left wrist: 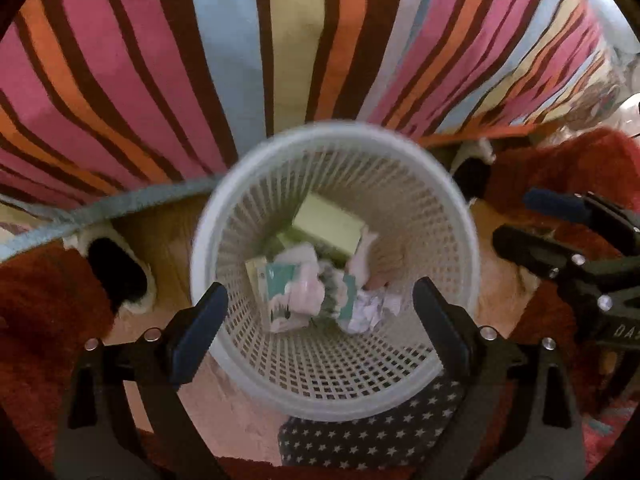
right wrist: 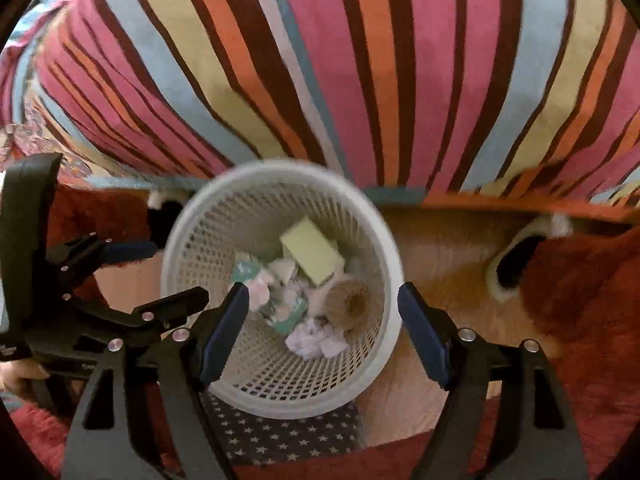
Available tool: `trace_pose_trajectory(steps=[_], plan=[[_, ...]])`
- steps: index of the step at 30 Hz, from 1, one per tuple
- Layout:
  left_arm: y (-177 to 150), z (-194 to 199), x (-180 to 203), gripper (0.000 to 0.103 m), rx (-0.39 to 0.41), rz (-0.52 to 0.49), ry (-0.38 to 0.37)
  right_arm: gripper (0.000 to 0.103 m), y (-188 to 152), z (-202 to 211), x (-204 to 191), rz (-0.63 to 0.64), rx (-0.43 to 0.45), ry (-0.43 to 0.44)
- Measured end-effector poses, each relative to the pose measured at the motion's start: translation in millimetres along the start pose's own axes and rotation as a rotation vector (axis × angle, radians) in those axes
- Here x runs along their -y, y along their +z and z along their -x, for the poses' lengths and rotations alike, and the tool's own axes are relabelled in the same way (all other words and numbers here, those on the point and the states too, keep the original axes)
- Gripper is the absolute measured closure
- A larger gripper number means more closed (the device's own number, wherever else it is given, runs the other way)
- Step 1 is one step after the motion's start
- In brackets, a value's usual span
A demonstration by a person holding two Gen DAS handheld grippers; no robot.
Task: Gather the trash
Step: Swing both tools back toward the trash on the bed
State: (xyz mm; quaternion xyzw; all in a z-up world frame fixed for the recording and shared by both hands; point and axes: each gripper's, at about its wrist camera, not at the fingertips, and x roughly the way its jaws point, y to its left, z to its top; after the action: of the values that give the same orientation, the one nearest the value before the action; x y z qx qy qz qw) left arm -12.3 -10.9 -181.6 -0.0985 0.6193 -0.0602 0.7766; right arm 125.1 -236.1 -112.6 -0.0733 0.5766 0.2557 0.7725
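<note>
A white mesh wastebasket (left wrist: 460, 216) stands on the floor below both grippers and also shows in the right wrist view (right wrist: 384, 248). Inside lie a pale green box (left wrist: 328, 226), crumpled paper (left wrist: 372, 308), a teal and pink wrapper (left wrist: 296, 296) and, in the right wrist view, a brown cardboard roll (right wrist: 348, 306). My left gripper (left wrist: 320, 320) is open and empty above the basket. My right gripper (right wrist: 322, 328) is open and empty above it too. The right gripper shows at the right edge of the left wrist view (left wrist: 568, 232).
A striped bedspread (left wrist: 280, 40) hangs behind the basket. A red rug (left wrist: 40, 300) lies on both sides. Black slippers with a white lining (left wrist: 116, 272) sit by the bed edge. A dark star-patterned cloth (left wrist: 360, 436) lies in front of the basket.
</note>
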Motion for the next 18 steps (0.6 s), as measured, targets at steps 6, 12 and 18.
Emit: trace_pose_trajectory(steps=[6, 12, 18], plan=[[41.1, 116.5, 0.8, 0.012, 0.256, -0.061, -0.017, 0.028, 54.6, 112.9, -9.5, 0.153, 0.358, -0.053], [161.3, 216.8, -18.9, 0.012, 0.533, -0.091, 0.053, 0.015, 175.7, 168.0, -9.8, 0.307, 0.661, -0.14], [334.7, 226.8, -58.5, 0.012, 0.617, -0.044, 0.161, 0.015, 316.6, 146.1, -14.2, 0.411, 0.712, -0.192]])
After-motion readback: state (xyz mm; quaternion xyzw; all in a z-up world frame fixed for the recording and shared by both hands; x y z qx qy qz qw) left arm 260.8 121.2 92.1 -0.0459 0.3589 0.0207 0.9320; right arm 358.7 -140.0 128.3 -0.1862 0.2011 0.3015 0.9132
